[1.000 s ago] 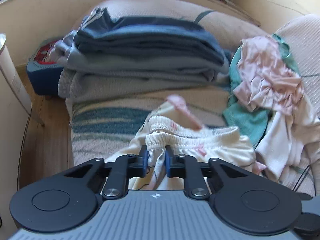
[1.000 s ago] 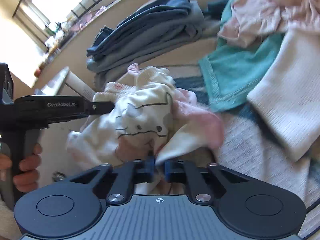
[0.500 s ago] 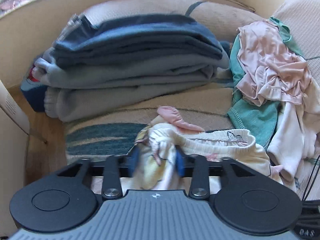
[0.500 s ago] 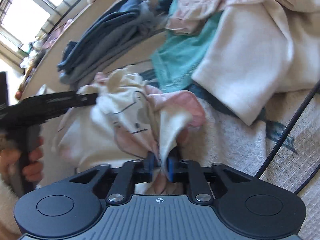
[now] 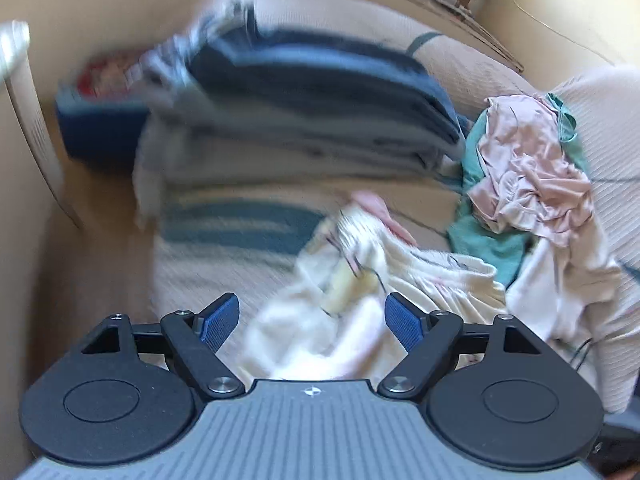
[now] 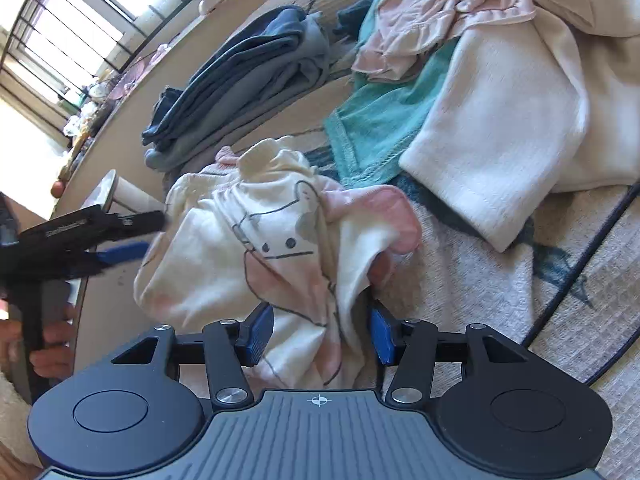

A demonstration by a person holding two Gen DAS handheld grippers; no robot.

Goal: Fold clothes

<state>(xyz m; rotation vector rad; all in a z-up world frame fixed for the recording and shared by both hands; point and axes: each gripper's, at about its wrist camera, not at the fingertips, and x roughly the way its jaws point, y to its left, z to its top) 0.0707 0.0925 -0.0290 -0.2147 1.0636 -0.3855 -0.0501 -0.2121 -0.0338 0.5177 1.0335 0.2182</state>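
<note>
I work over a sofa [image 6: 500, 280] under a cream woven cover with teal stripes. At its back lies a folded stack [image 5: 320, 104] of blue and grey clothes. Beside that, toward my right, sits a loose heap: a white knit piece [image 6: 500, 128], a teal garment [image 6: 380, 120] and a crumpled pink one [image 5: 532, 160] on top.

In front of both tongs, on the seat, lies the small cream garment [image 6: 248, 240] with pink patches and a line-drawn cartoon face, rumpled and not yet folded.

My left gripper [image 5: 312, 322] has just been opening; its jaws stand wide, with the cream cloth lying slack between them, untouched by the pads. That view is blurred.

My right gripper [image 6: 318, 330] has likewise just been opening. Its blue pads [image 6: 258, 334] stand apart, the cloth loose between them and touching them at most lightly.
</note>
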